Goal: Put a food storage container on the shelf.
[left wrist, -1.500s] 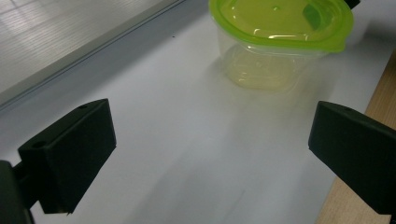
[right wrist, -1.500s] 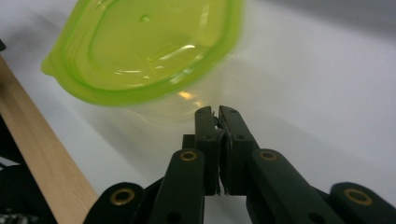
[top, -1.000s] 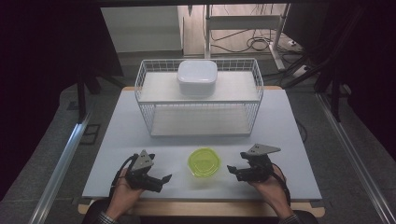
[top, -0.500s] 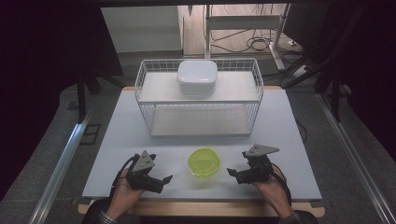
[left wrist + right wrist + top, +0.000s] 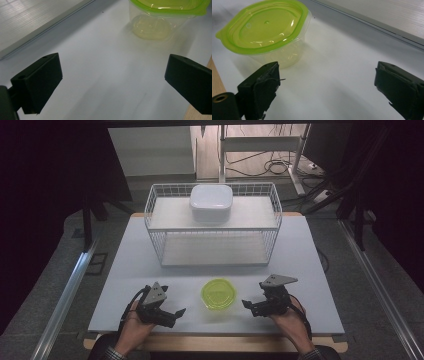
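A clear plastic container with a lime-green lid (image 5: 219,293) stands near the front middle of the white table (image 5: 310,260). In the left gripper view the container (image 5: 162,17) is ahead, toward the right jaw. In the right gripper view the container (image 5: 267,32) stands just beyond the left jaw. My left gripper (image 5: 175,316) rests open to the container's left, nothing between its jaws. My right gripper (image 5: 250,306) sits open to the container's right, also holding nothing. Each gripper points inward at the container.
A white wire basket rack (image 5: 272,227) stands across the back half of the table, with a white lidded box (image 5: 211,202) on its upper shelf. Dark floor, rails and cables surround the table. The wooden front edge (image 5: 220,342) runs under my hands.
My right gripper has shifted slightly left toward the container. The left gripper and the container stay where they were.
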`<move>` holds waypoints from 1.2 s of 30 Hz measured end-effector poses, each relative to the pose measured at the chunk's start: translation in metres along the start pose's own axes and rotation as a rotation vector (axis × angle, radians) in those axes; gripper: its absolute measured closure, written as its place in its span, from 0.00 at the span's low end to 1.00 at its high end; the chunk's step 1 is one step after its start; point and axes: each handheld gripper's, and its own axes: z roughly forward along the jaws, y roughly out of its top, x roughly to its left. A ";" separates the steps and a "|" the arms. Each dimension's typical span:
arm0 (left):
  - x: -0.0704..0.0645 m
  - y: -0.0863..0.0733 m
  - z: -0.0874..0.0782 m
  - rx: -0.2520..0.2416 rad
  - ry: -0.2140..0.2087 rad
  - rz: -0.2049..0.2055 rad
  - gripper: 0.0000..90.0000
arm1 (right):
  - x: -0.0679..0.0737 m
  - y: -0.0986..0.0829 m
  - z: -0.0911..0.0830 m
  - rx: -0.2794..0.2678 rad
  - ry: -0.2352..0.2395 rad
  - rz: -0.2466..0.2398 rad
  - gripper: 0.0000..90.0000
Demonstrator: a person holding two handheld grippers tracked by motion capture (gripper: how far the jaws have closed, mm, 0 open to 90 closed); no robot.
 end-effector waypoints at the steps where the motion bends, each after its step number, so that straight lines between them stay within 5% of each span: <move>1: 0.000 0.000 0.000 0.000 -0.001 0.000 0.01 | 0.001 0.001 0.001 0.005 -0.010 0.000 0.05; 18: -0.002 0.000 0.003 0.013 -0.003 0.007 0.01 | 0.004 0.020 -0.001 0.001 -0.029 0.042 0.10; 31: -0.002 0.000 0.004 0.015 -0.006 0.007 0.01 | 0.003 0.029 -0.005 -0.002 0.011 0.068 0.22; 36: -0.002 0.000 0.004 0.016 -0.006 0.007 0.01 | 0.005 0.038 -0.003 0.008 0.059 0.092 0.25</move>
